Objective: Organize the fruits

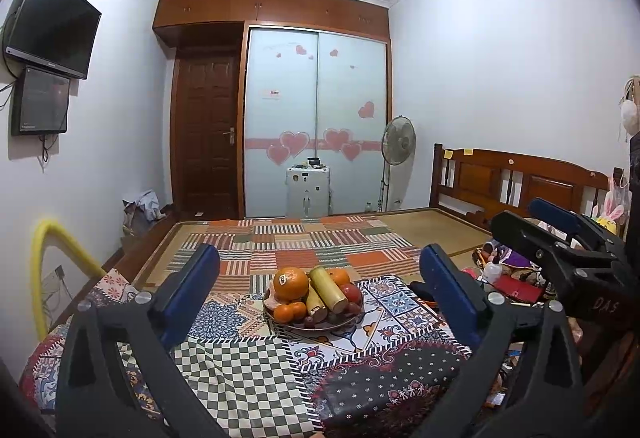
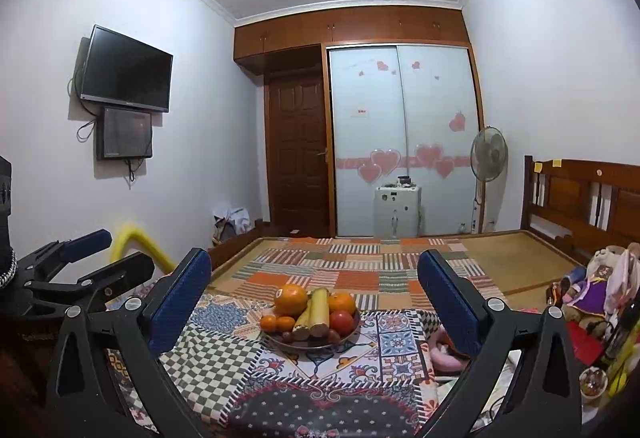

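Note:
A round dark plate sits on a patchwork cloth on the bed. It holds a big orange, small tangerines, yellow-green cane pieces, a red tomato-like fruit and small dark fruits. My left gripper is open and empty, short of the plate. My right gripper is open and empty, also short of it. Each gripper shows in the other's view, the right one and the left one.
The patchwork cloth covers the near bed. A wooden headboard and soft toys lie to the right. A yellow hose stands left. A fan, wardrobe, door and wall TV are beyond.

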`<state>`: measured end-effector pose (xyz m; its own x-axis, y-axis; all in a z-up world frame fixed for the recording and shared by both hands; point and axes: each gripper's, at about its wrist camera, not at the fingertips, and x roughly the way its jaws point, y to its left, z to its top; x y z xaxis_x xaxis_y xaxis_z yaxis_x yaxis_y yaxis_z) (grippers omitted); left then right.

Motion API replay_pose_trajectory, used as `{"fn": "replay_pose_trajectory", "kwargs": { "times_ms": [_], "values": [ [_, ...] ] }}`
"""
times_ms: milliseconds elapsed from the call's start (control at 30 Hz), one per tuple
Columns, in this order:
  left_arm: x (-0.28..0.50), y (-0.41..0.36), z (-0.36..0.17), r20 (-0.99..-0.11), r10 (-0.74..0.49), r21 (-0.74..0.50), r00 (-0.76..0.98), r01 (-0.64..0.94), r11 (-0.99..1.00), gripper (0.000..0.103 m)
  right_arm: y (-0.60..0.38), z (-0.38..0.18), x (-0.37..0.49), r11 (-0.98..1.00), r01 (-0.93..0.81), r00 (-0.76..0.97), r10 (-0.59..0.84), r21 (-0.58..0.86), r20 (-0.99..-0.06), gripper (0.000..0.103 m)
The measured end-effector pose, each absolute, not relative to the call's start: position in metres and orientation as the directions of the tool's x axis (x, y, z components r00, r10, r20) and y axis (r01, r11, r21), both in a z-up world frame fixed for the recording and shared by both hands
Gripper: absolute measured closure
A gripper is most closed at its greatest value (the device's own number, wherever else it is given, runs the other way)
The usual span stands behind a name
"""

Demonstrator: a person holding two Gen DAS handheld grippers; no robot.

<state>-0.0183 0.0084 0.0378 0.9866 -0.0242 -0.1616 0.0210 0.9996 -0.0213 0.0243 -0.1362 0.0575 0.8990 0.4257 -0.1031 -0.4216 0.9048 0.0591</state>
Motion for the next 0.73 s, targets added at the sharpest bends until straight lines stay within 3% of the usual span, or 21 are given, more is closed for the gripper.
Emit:
{"fn": "replay_pose_trajectory", "kwargs": {
  "times_ms": [733],
  "values": [
    [-0.0243, 0.0053, 0.038, -0.164, -0.049, -0.03, 0.985, 0.044, 0.999, 0.001, -0.1345, 0.0582, 0.0217, 0.909, -0.414, 0.903, 0.417, 0.053, -0.1, 0.0]
  ]
}}
